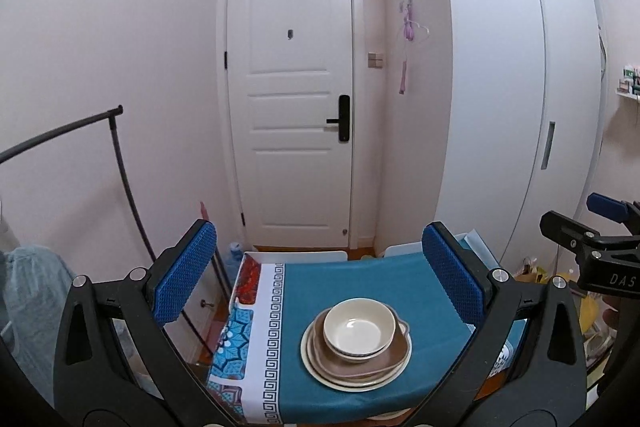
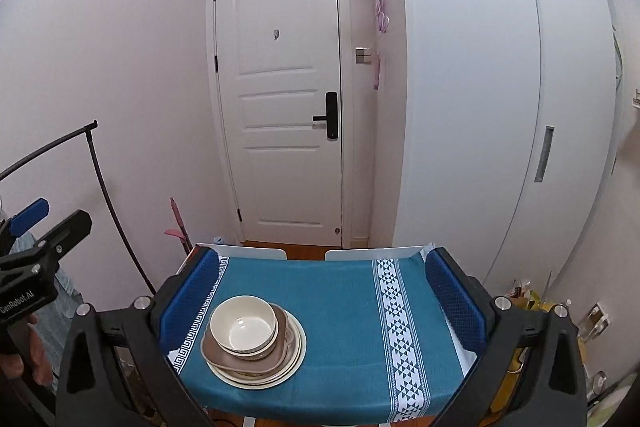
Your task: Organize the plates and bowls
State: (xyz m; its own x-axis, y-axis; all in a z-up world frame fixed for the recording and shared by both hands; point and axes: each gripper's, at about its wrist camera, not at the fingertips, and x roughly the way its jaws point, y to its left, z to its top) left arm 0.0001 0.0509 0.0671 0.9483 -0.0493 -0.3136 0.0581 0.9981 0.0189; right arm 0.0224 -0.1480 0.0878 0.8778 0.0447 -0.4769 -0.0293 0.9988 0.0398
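Observation:
One stack of dishes stands on the teal tablecloth (image 1: 352, 283) (image 2: 340, 291). Cream bowls (image 1: 357, 327) (image 2: 244, 325) nest on top, over a brown plate with handles (image 1: 394, 353) (image 2: 212, 349), over cream round plates (image 1: 320, 371) (image 2: 298, 347). My left gripper (image 1: 320, 281) hangs above and in front of the stack, wide open, nothing between its blue pads. My right gripper (image 2: 322, 303) is likewise wide open and empty, with the stack low on its left side. Each gripper shows at the edge of the other's view.
A white door (image 1: 290, 99) stands behind the table, a tall white wardrobe (image 1: 500, 87) to the right. A black clothes rail (image 1: 116, 155) curves at the left. Two white chair backs (image 2: 248, 253) sit at the table's far edge. Bags and clutter lie on the floor at the right (image 2: 536, 303).

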